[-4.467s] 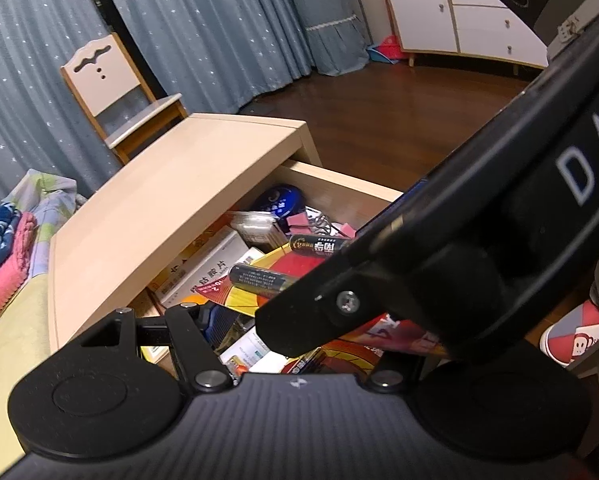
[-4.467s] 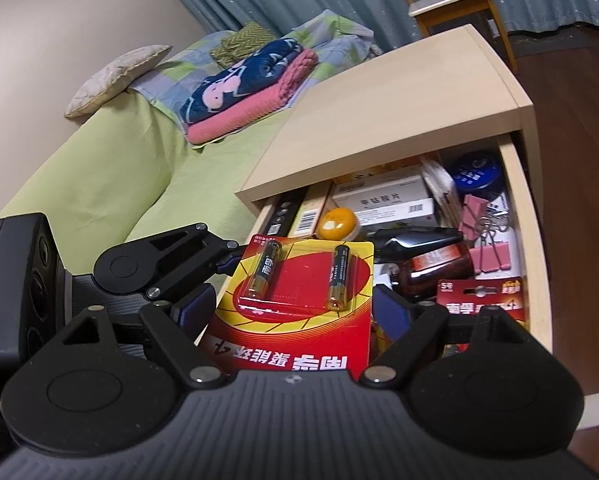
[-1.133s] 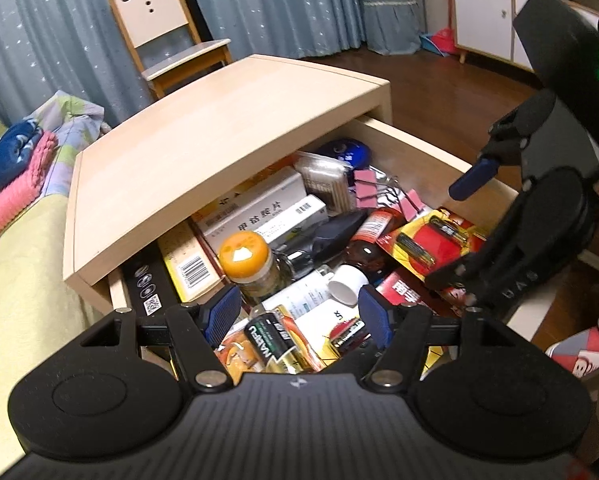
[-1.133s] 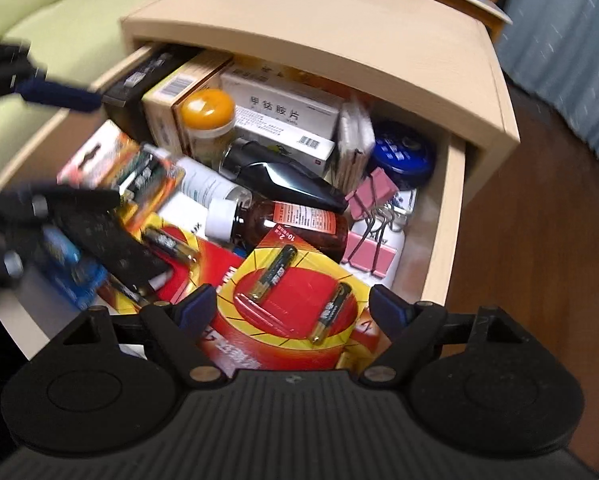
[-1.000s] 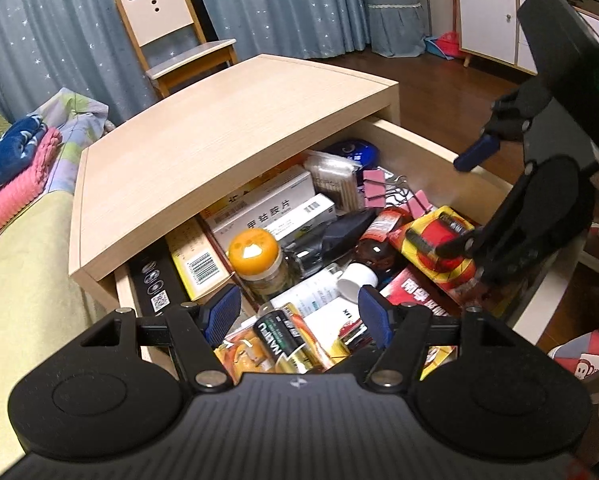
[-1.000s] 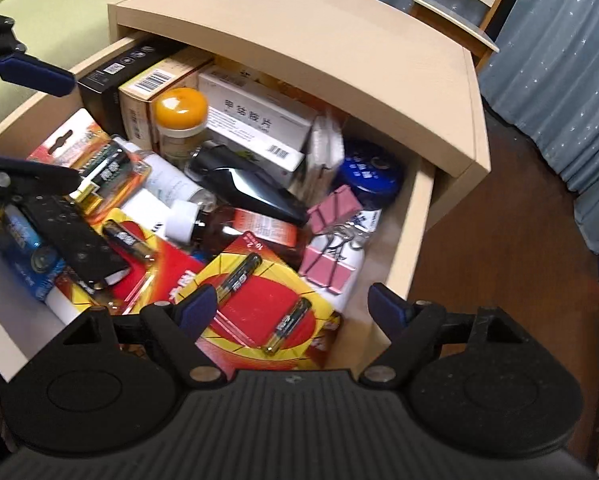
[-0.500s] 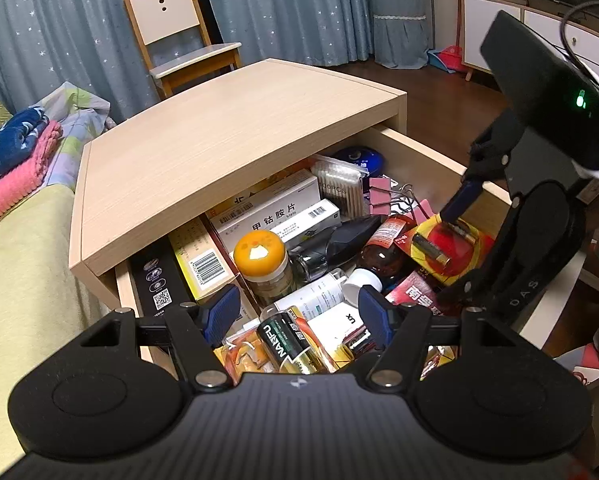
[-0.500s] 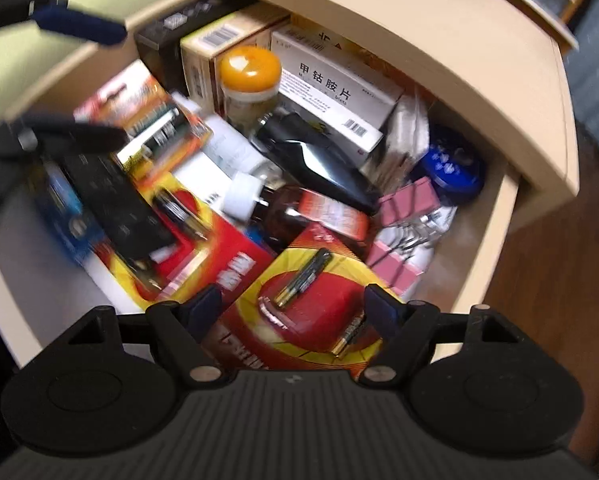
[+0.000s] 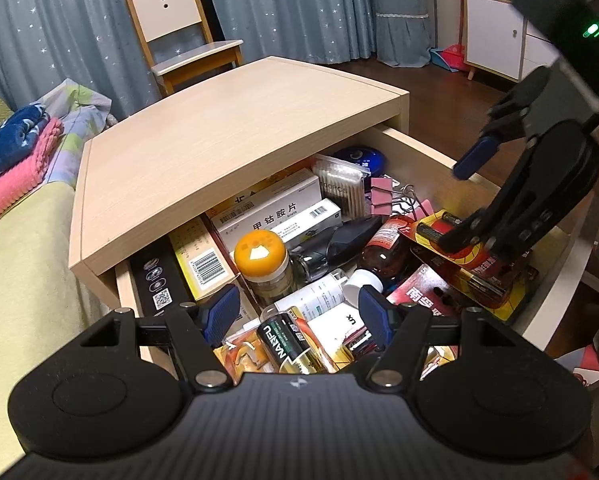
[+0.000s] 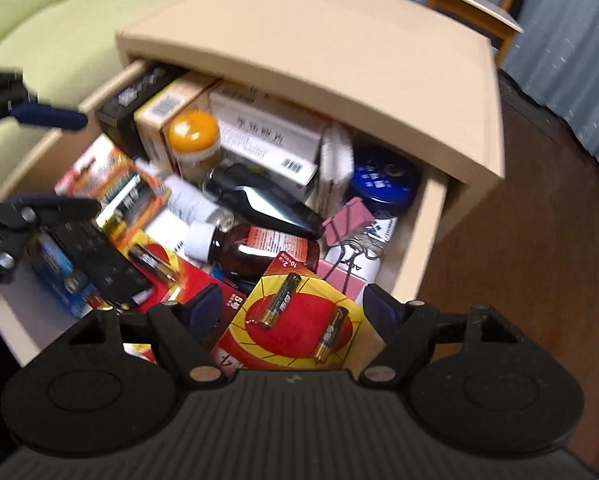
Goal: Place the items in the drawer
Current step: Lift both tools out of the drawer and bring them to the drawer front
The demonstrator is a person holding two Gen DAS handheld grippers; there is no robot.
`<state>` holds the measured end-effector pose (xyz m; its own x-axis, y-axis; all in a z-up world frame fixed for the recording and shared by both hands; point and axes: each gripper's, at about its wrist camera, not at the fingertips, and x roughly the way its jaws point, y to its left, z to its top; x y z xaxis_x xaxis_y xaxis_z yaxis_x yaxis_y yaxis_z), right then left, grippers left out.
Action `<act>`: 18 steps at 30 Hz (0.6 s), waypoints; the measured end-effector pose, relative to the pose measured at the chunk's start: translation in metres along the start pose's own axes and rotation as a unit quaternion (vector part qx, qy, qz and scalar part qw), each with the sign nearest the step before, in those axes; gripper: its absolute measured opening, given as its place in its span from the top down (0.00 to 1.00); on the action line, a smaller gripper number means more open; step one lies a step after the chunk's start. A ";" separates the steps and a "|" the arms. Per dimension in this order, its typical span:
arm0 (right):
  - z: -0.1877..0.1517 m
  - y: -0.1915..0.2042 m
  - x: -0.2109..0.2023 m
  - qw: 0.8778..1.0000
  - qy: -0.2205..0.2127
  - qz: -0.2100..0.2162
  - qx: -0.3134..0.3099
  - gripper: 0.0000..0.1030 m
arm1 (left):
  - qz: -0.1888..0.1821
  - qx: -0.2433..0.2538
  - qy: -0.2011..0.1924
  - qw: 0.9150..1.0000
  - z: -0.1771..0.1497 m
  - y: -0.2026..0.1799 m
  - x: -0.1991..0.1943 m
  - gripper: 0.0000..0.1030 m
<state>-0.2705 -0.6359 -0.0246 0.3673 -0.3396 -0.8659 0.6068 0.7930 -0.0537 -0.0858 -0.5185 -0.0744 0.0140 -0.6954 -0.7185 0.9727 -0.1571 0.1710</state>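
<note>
Your right gripper (image 10: 295,304) hangs spread wide and empty over the red-and-yellow card battery pack (image 10: 299,328), which lies at the front right corner of the pale wooden drawer (image 10: 427,232), leaning on a brown glass bottle (image 10: 267,252). Your left gripper (image 9: 299,312) is also wide apart and empty, above the drawer's front left corner, over a green-labelled battery blister (image 9: 287,344).

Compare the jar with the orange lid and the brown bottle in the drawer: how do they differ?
The orange-lidded jar stands upright; the brown bottle lies on its side. The jar's lid is orange, the bottle's cap white. The jar looks squat, the bottle longer. Both sit in the open drawer.
</note>
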 end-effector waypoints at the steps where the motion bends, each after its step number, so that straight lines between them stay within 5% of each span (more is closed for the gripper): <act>1: -0.002 -0.002 -0.007 1.000 -0.007 0.005 0.013 0.28 | 0.003 0.000 0.001 1.000 0.001 -0.001 -0.002 0.34; 8: -0.019 0.001 -0.048 0.997 -0.026 0.040 0.059 0.26 | 0.016 0.005 0.006 1.000 0.004 -0.015 -0.022 0.28; 18: -0.057 0.009 -0.079 0.991 -0.008 0.058 0.120 0.10 | 0.027 -0.020 0.026 0.999 -0.001 -0.034 -0.054 0.15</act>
<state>-0.3338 -0.5731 0.0152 0.4552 -0.2629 -0.8507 0.7086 0.6855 0.1673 -0.1189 -0.4749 -0.0422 0.0773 -0.6646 -0.7432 0.9787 -0.0915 0.1836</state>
